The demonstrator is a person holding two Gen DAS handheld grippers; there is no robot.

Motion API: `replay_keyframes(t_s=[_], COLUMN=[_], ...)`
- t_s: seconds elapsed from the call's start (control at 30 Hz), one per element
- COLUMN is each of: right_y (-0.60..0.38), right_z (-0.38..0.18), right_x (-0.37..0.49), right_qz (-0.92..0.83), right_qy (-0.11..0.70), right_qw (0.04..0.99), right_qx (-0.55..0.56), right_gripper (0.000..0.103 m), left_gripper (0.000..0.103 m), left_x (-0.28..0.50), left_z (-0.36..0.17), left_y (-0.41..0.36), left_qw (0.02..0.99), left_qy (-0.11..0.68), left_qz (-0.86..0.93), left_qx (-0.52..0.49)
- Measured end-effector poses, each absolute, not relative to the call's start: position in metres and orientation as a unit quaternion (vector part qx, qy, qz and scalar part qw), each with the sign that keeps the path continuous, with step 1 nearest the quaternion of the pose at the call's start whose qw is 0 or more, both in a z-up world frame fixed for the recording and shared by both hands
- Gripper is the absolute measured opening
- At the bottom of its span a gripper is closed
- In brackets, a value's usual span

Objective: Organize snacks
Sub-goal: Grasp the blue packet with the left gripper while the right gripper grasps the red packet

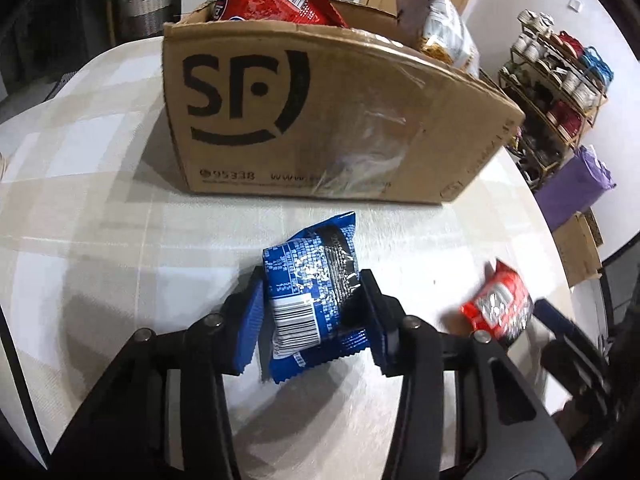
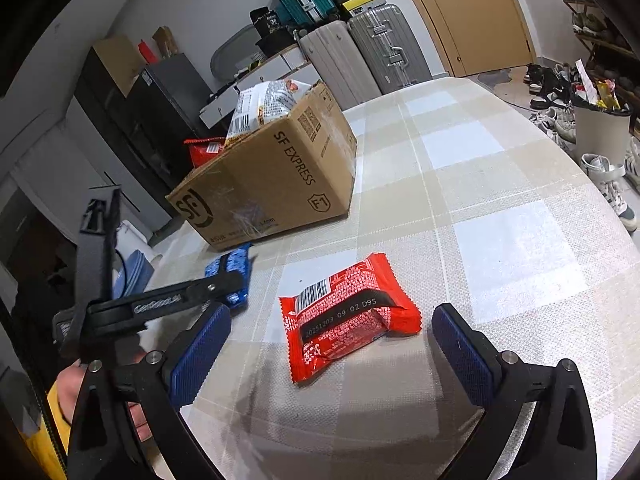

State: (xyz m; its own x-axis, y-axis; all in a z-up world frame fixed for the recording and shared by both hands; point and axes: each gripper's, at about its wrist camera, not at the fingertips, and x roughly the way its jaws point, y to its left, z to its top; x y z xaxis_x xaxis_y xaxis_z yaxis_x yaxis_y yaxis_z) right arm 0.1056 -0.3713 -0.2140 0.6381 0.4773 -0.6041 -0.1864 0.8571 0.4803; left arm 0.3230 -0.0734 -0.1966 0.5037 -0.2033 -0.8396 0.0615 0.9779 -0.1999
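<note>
In the left wrist view the left gripper (image 1: 310, 312), fingers clamped on the blue snack packet (image 1: 310, 300) at frame centre, should lift it clear over the cardboard box (image 1: 320, 120) rim above, while in the right wrist view the right gripper (image 2: 332, 356), fingers apart, should straddle the red snack packet (image 2: 348, 316) on the tabletop (image 2: 500, 208) squarely before closing.

Left gripper (image 1: 314, 316): matte black linkage arms with round silver pivot screws, blue ribbed pads (image 1: 250, 332) on the fingers. Right gripper (image 2: 332, 356): same black frame, silver screws, dark blue dimpled pads (image 2: 200, 356). A yellow sleeve (image 2: 54, 420) shows at the person's hand (image 2: 76, 392).
</note>
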Motion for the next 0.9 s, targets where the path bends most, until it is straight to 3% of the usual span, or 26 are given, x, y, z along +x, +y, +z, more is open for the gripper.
replay_keyframes(t_s=[0.5, 0.9], right_y=[-0.331, -0.314], right_z=[-0.222, -0.228], right_x=[0.126, 0.132], right_qz=[0.129, 0.120], right_qy=[0.454, 0.466], right_qw=[0.881, 0.874], right_qx=[0.015, -0.069], right_gripper=[0.103, 0.101], left_gripper=[0.041, 0.041], left_x=[0.313, 0.277], left_z=[-0.176, -0.168], left_y=[-0.071, -0.050], left_qw=[0.875, 0.878], left_qy=[0.470, 0.457], left_qz=[-0.094, -0.110], left_qx=[-0.072, -0.084])
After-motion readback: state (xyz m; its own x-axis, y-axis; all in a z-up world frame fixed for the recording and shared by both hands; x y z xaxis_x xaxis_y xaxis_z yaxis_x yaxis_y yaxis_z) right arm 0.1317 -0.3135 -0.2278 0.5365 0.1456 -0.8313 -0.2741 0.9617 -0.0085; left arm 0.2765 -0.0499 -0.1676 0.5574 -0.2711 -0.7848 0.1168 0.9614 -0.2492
